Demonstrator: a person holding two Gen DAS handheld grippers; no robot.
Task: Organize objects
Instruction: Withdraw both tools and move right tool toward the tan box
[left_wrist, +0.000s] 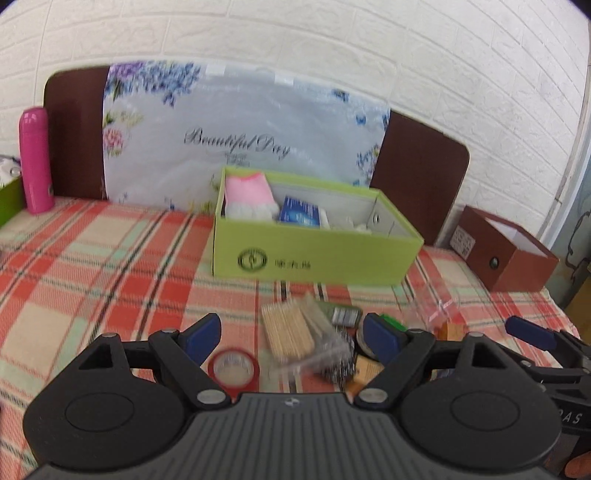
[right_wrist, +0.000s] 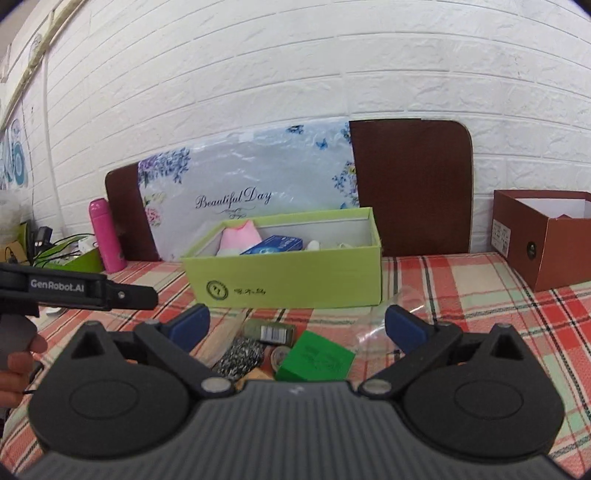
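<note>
I had both claws hovering over the clutter on the plaid table (left_wrist: 92, 258), nothing gripped. The left claw (left_wrist: 291, 334) stood wide over the bag of toothpicks (left_wrist: 291, 328) and the red tape roll (left_wrist: 233, 367). The right claw (right_wrist: 297, 328) was wide too, above the small green box (right_wrist: 316, 360) and the steel scourer (right_wrist: 240, 356). The lime-green storage box (left_wrist: 314, 254) sat just behind the pile, partly filled. I judged this the picking step: next, lower 1 claw, close on 1 item, lift it over the rim.
</note>
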